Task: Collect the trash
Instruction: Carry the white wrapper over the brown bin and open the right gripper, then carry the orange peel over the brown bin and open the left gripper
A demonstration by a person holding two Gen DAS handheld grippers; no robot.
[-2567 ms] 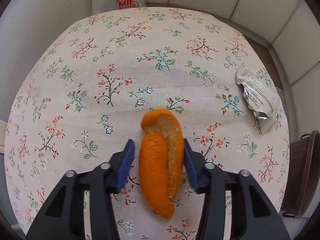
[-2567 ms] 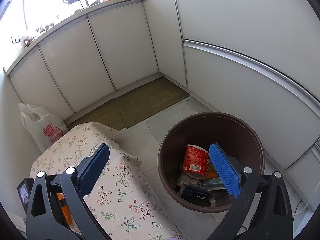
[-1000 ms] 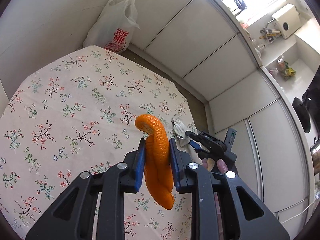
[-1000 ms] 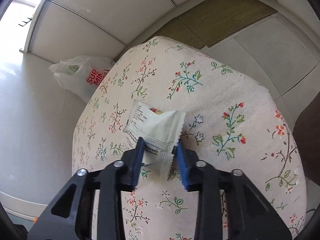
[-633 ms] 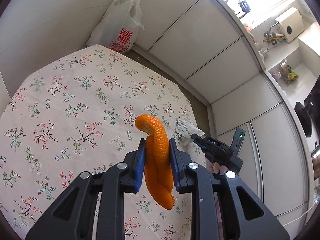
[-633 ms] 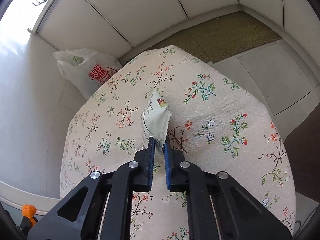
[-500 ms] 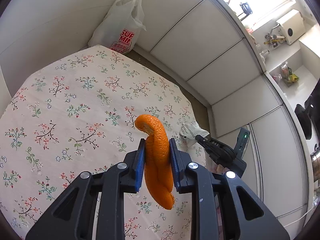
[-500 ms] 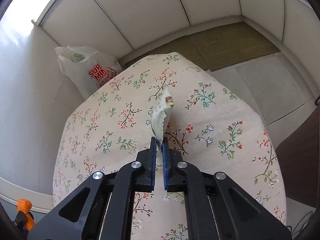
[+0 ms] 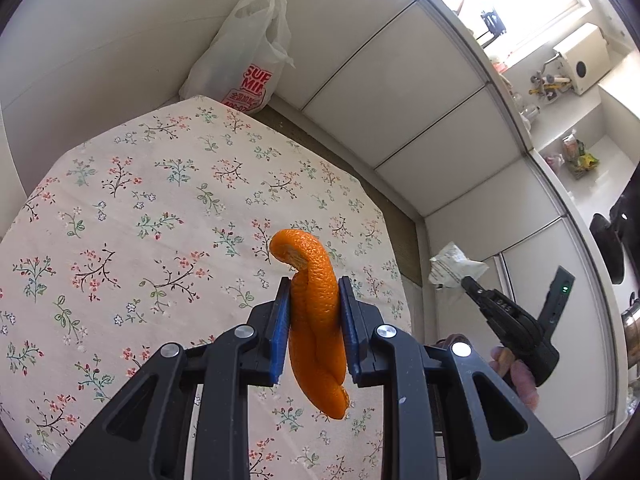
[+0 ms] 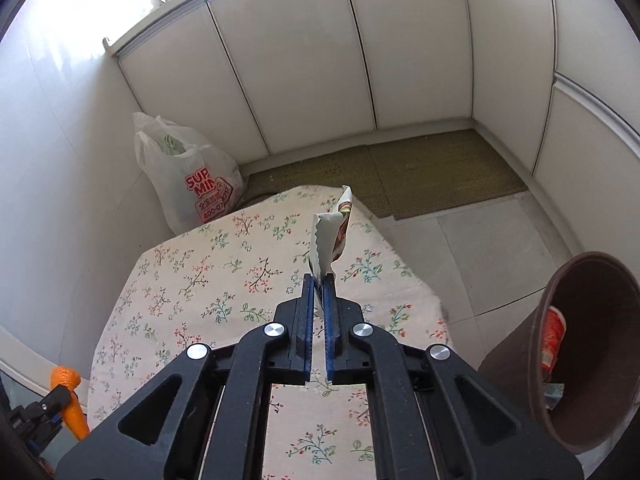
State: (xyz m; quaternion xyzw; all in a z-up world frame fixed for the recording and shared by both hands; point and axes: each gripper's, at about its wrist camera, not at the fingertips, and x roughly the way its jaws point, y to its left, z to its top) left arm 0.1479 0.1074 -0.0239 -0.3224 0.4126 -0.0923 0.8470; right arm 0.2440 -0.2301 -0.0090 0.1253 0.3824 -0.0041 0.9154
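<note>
Your left claw (image 9: 313,312) gripped the orange peel (image 9: 316,320) above the floral tabletop (image 9: 160,208); your right claw (image 10: 319,280) pinched the white wrapper (image 10: 330,236) above it, near the brown bin (image 10: 576,320).

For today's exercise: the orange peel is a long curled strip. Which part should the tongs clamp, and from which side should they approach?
Clamp the orange peel across its narrow middle, pads on its two long flanks, coming end-on along its length. The strip is long and slim with a hooked top, so the waist fits between the pads. The left tongs hold it that way now, both ends free above the flowered tablecloth.
</note>
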